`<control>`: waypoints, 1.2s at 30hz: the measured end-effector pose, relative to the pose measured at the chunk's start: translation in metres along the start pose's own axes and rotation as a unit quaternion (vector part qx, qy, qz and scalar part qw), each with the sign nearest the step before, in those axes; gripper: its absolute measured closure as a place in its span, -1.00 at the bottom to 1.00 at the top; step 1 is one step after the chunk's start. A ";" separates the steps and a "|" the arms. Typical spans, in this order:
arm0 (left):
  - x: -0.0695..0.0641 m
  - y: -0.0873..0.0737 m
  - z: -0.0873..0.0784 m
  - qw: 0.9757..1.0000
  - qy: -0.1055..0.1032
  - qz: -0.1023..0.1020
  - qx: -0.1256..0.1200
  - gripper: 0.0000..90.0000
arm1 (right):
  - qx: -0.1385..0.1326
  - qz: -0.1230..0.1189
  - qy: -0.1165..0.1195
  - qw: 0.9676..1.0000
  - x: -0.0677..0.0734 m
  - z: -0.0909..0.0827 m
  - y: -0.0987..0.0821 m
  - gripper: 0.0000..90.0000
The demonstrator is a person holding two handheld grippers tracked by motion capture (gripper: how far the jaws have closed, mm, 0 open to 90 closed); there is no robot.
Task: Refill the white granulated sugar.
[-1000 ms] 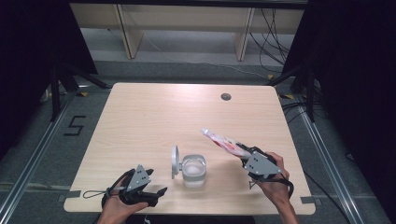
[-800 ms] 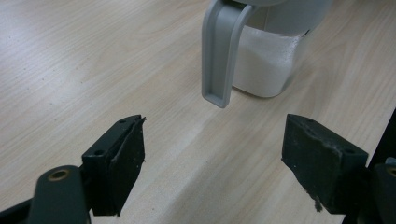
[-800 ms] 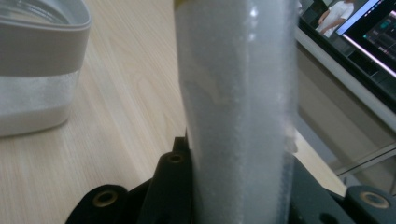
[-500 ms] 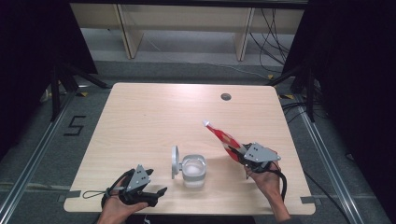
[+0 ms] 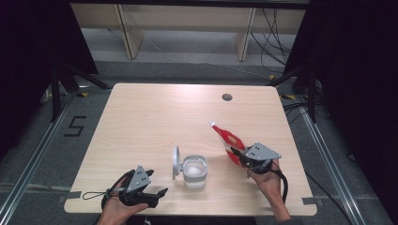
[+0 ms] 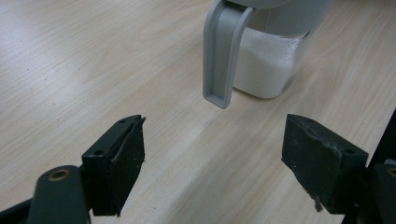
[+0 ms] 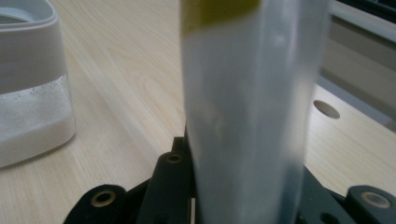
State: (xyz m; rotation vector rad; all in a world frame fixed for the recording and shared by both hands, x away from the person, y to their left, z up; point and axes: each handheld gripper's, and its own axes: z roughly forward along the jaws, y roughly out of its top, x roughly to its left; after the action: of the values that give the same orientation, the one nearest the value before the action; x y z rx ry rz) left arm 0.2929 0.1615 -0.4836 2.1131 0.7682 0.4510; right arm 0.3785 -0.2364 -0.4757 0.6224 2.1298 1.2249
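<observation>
A clear container (image 5: 194, 170) holding white powder stands near the table's front edge, its grey lid (image 5: 175, 162) flipped up on its left side. Close up in the left gripper view, the container (image 6: 275, 60) and its lid tab (image 6: 223, 51) lie just ahead of the jaws. My left gripper (image 5: 157, 194) rests low at the front left, open, with nothing between its pads (image 6: 122, 163). My right gripper (image 5: 240, 158) is shut on a red and white pouch (image 5: 228, 138) that slants up and away to the left. In the right gripper view the pouch (image 7: 247, 102) rises between the jaws.
A round cable hole (image 5: 227, 97) sits near the table's far edge. Metal floor rails (image 5: 33, 154) run along both sides of the table, and shelving legs (image 5: 127, 33) stand behind it. The table's far half (image 5: 164, 112) is bare wood.
My right hand has come down and toward the front of the table with the pouch, which now points more steeply up and left. The left hand has stayed put.
</observation>
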 end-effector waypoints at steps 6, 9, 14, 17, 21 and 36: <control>-0.001 0.000 0.000 1.000 0.002 -0.006 -0.002 -0.53 | 0.017 0.014 -0.008 1.000 0.000 -0.007 -0.001 0.73; 0.000 0.000 -0.001 1.000 0.001 0.000 0.001 -0.53 | 0.012 0.031 -0.007 0.999 -0.002 -0.010 -0.002 0.73; -0.001 0.000 0.000 1.000 0.002 -0.006 -0.001 -0.53 | 0.010 0.041 -0.011 0.999 -0.004 -0.013 -0.004 0.72; 0.000 0.000 0.000 1.000 0.001 0.005 0.000 -0.53 | 0.013 0.038 -0.013 0.999 -0.002 -0.014 -0.004 0.70; 0.000 0.000 0.000 1.000 0.001 -0.001 0.000 -0.53 | 0.009 0.066 -0.018 0.998 -0.002 -0.018 -0.006 0.64; 0.000 -0.001 0.000 1.000 0.006 -0.009 0.002 -0.53 | 0.020 0.137 -0.039 0.990 0.008 -0.051 -0.007 0.01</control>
State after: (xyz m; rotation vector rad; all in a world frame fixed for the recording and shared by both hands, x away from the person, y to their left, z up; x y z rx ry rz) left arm 0.2926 0.1617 -0.4844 2.1065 0.7961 0.4539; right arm 0.3366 -0.2648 -0.4641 0.9910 2.0581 1.2795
